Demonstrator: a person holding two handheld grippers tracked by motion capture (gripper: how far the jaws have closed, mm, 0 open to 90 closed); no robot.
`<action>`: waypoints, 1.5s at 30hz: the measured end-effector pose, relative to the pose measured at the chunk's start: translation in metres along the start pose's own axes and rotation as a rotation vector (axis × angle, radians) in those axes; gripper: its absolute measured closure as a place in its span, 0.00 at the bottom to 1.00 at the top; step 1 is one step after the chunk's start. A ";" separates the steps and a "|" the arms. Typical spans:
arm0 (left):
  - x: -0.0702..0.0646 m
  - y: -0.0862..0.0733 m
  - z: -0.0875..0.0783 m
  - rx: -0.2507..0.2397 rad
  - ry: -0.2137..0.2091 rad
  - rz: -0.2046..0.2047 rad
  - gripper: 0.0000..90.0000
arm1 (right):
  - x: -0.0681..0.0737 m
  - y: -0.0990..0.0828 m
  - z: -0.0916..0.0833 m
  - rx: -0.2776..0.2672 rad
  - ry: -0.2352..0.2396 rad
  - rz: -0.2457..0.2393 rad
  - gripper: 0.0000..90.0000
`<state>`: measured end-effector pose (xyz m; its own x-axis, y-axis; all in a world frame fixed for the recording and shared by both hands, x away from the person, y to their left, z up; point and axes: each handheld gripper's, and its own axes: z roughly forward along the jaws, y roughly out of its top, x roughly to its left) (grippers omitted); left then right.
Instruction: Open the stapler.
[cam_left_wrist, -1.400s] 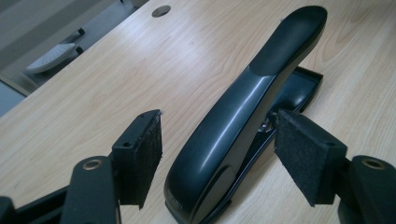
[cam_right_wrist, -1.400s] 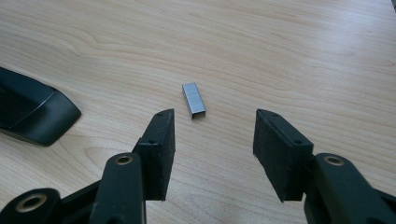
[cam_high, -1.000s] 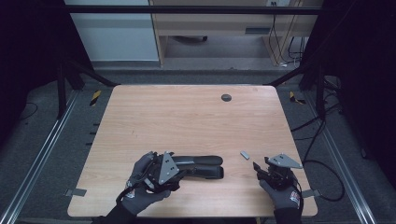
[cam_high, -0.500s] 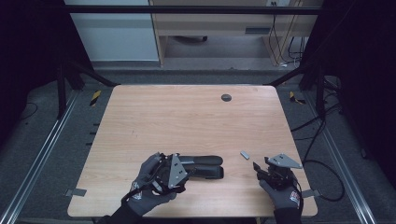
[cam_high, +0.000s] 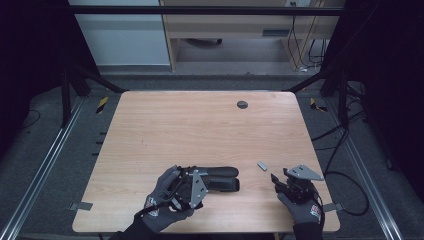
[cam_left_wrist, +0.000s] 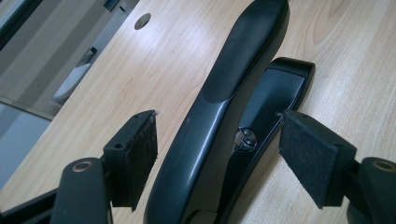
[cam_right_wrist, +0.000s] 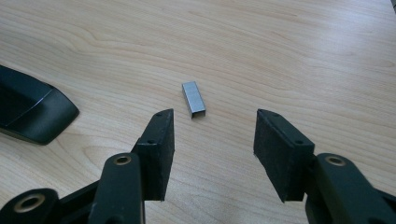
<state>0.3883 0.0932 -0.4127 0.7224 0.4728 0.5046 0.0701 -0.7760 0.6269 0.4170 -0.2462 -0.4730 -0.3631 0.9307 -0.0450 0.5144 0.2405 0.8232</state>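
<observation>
- The high view shows a light wooden table (cam_high: 200, 130) with a black plastic stapler (cam_high: 220, 178) lying near its front edge, and a small grey strip of metal staples (cam_high: 262, 165) just to the right of it, apart from it.
- In that view the left gripper (cam_high: 210, 180), held in a gloved hand, sits at the stapler's rear end; the right gripper (cam_high: 276, 181) rests near the front right corner, close to the staple strip but not touching it.
- The left gripper view adds what the high view cannot: the stapler (cam_left_wrist: 224, 121) lies between the two padded jaws with a gap on each side, so neither pad presses on it. The jaws have just been opening. The stapler's top arm is raised off its base, with a small metal part visible in the gap.
- The right gripper view shows its jaws spread wide with nothing between them; the staple strip (cam_right_wrist: 193, 99) lies flat on the wood just beyond the tips, and the stapler's front tip (cam_right_wrist: 32, 112) shows at the left edge.
- The dark round grommet (cam_high: 242, 104) near the table's far edge appears in the high view.
</observation>
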 end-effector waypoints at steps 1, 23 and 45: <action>0.000 0.000 0.000 0.000 0.000 0.000 0.31 | 0.000 0.000 0.000 0.000 0.000 0.000 0.54; -0.018 0.011 0.012 0.021 0.061 0.109 0.31 | 0.000 0.000 0.000 -0.003 0.000 -0.001 0.54; -0.032 0.028 0.031 0.053 0.123 0.227 0.32 | 0.002 0.001 -0.001 -0.012 0.020 -0.002 0.58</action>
<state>0.3884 0.0435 -0.4302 0.6347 0.3285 0.6994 -0.0459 -0.8875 0.4585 0.4159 -0.2440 -0.4722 -0.3795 0.9245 -0.0356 0.5045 0.2390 0.8297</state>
